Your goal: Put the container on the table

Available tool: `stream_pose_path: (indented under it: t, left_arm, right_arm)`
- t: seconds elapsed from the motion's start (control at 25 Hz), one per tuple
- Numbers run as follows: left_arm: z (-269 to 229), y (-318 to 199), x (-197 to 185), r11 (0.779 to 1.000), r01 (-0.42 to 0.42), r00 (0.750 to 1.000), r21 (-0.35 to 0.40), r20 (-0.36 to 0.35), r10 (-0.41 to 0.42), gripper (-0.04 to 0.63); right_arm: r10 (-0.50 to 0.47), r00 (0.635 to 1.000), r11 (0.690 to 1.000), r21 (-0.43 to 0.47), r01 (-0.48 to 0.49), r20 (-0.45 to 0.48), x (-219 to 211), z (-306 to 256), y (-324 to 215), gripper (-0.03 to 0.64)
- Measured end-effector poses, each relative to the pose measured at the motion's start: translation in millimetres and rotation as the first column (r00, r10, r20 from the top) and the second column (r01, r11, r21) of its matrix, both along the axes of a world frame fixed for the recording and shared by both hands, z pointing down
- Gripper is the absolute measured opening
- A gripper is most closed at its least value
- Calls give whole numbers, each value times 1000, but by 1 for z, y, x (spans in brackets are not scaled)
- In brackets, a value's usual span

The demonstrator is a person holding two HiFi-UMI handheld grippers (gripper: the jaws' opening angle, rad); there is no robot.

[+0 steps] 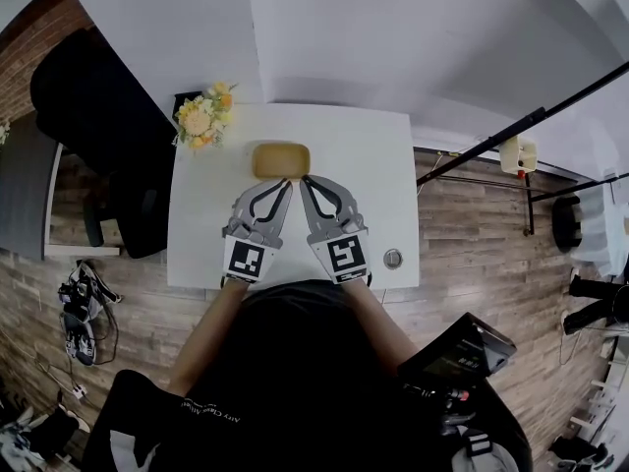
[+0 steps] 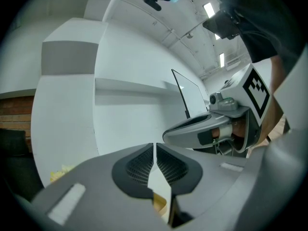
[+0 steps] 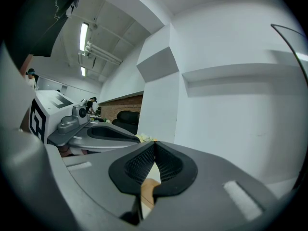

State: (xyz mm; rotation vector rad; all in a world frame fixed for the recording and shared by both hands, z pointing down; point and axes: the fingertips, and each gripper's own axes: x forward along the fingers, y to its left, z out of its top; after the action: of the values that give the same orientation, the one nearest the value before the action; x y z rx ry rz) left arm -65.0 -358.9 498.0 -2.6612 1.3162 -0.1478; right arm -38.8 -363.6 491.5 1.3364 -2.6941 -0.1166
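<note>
A tan oblong container rests on the white table, toward its far edge. Both grippers lie side by side over the table, pointing at the container. My left gripper has its tips just short of the container's near rim, jaws together with nothing between them. Beside it, my right gripper is shut and empty too. In the left gripper view the left gripper shows closed pads with a tan sliver of the container below. In the right gripper view the right gripper shows the same container under its closed pads.
A bunch of yellow flowers stands at the table's far left corner. A small round metal fitting sits near the front right edge. A black chair stands left of the table and a black stand bar crosses at the right.
</note>
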Motion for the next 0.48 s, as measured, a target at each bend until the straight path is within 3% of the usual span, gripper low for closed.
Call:
stream_pose_path:
  t: [0.48]
  left_arm:
    - [5, 0, -3, 1000, 11, 1000, -14, -2, -11, 18]
  right_arm:
    - [-28, 1000, 999, -38, 28, -7, -4, 9, 3, 14]
